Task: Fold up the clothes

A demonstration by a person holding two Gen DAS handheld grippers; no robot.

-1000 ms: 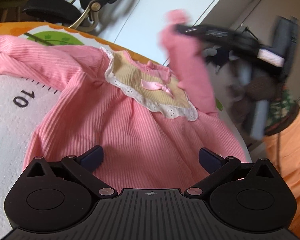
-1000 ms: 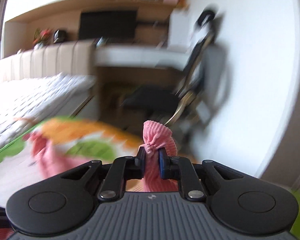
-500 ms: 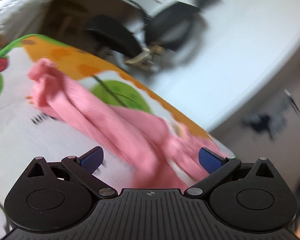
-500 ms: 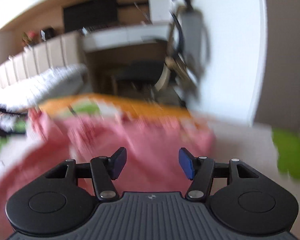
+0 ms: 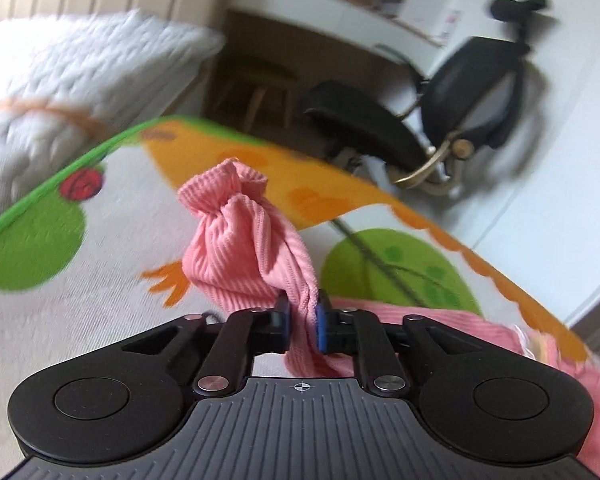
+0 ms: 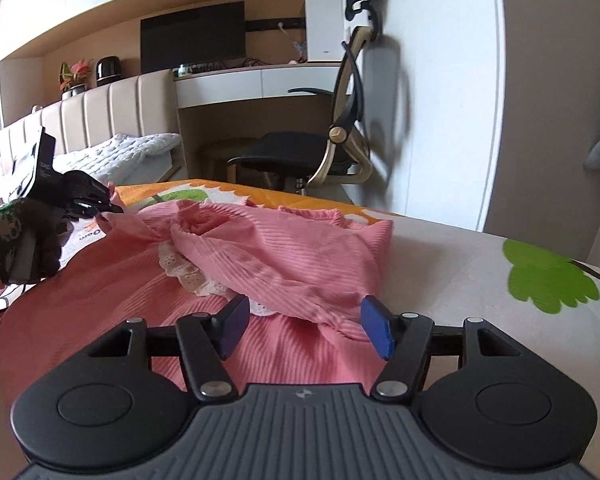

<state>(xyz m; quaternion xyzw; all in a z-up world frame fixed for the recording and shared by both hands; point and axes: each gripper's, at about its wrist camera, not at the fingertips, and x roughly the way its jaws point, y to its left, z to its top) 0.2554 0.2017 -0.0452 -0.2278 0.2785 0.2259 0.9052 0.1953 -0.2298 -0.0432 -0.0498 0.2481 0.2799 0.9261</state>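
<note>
While the left gripper (image 5: 303, 320) has its jaws clenched on a bunched sleeve (image 5: 242, 240) of the pink top (image 6: 260, 264), the cuff of that sleeve stands up just ahead of the jaws, gathered into a puckered knot. Behind and to the right of those jaws the rest of the pink cloth trails down onto the printed mat (image 5: 80, 320).

From the right wrist view, the right gripper (image 6: 304, 330) has its jaws apart and opening; ribbed pink cloth lies below and between them, but the blue pads (image 6: 376, 330) do not press on it. Ahead of these jaws the top lies spread on the mat (image 6: 480, 280), its other sleeve folded across the chest over a white lace trim (image 6: 188, 276). Far to the left of the jaws the left gripper (image 6: 108, 210) pinches the sleeve at the garment's edge, held by a gloved hand (image 6: 20, 240).

Beyond the mat stand an office chair (image 6: 340, 152), a desk (image 6: 252, 84) and a bed (image 6: 112, 156). No container shows in either view.
</note>
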